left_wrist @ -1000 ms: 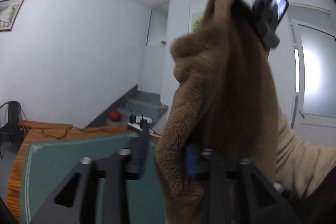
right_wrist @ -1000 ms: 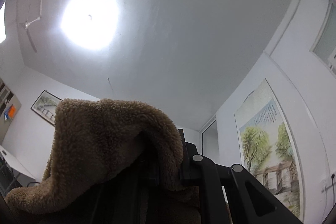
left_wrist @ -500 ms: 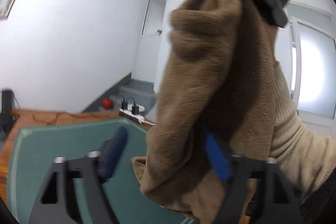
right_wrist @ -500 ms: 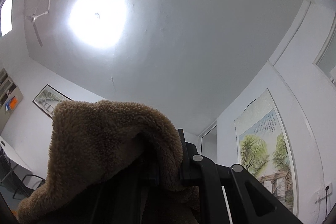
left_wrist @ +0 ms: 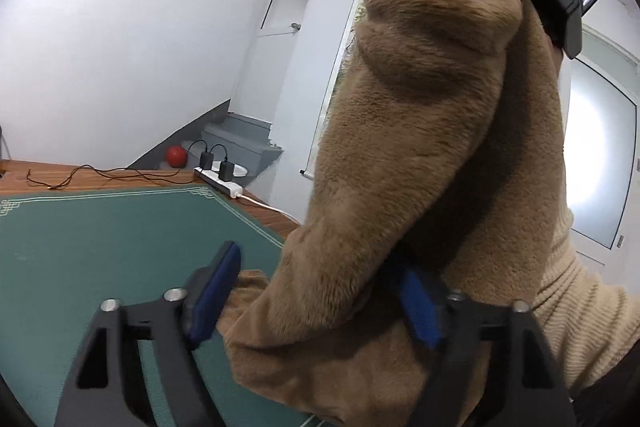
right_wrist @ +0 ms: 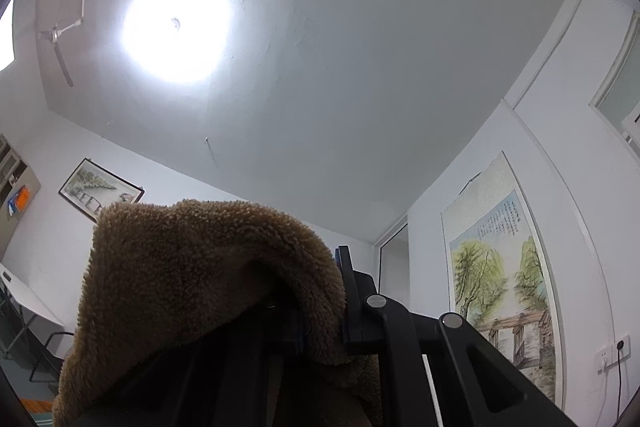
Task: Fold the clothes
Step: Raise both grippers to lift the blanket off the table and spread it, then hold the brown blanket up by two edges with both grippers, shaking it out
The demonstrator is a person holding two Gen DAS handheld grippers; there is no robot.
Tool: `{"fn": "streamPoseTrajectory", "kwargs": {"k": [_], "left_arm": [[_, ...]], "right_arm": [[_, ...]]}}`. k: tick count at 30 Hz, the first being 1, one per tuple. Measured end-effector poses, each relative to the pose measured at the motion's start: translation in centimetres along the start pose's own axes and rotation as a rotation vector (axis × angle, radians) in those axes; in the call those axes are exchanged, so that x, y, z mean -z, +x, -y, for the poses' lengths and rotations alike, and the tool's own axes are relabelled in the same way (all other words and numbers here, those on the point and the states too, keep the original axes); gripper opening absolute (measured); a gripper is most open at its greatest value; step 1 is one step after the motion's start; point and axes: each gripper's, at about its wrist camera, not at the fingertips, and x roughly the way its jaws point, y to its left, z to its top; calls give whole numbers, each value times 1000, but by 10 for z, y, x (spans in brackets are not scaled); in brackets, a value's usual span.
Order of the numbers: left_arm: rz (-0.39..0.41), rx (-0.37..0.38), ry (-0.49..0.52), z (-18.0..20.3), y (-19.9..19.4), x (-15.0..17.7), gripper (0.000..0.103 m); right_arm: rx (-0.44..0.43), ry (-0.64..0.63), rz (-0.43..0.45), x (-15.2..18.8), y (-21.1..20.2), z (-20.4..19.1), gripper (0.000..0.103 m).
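- Across the near left lay the green mat (left_wrist: 100, 239) on a wooden table (left_wrist: 120, 177), presumably the folding surface.
- Hanging at the right, the brown fleece garment (left_wrist: 420, 155) drooped to the mat, raised probably to let it fall straight.
- High at the far right, the right gripper (right_wrist: 320, 307) was clenched on the garment's top edge.
- Low and near, the left gripper (left_wrist: 316, 297) straddled the lower folds, its jaws opening, neither pad visibly pressing the cloth.

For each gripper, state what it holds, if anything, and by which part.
The right gripper is shut on the brown fleece garment by its top edge, holding it up. The left gripper is opening around its lower part, gripping nothing.
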Motion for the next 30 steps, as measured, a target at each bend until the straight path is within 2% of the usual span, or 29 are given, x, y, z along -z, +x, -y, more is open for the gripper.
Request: {"fn": "streamPoseTrajectory", "kwargs": {"k": [2,3,4,5,9,15,17,20,24,26,28,30], "left_arm": [[-19,14,-15,6,8,2,77],[-29,21,-22,9,12,4,57],[-44,14,-36,9,17,4,42],[-64,-5,-54,7,23,5,18],[-28,-105,-141,-23,17,-3,16],[274,-357,-201,-63,-71,-46,15],[379,-421,-151,-54,-106,-70,15],[489,-509,-55,-25,-153,-97,15],[627,-653,111,46,-210,-128,15],[698,-709,205,77,-231,-133,15],[734,-738,279,103,-247,-133,16],[726,-769,329,109,-249,-133,18]], "right_arm": [[2,-2,-9,3,0,2,12],[3,-3,-13,5,0,3,12],[3,-5,-17,5,-1,5,12],[3,-8,-21,6,-2,6,12],[23,-23,-33,9,-4,15,12],[79,6,-108,33,-4,51,12],[86,28,-143,46,-1,61,12],[97,35,-161,60,0,68,12],[116,43,-121,54,-1,78,12],[128,49,-89,45,3,85,13],[145,48,-69,41,1,86,13],[137,43,-96,44,6,86,13]]}}
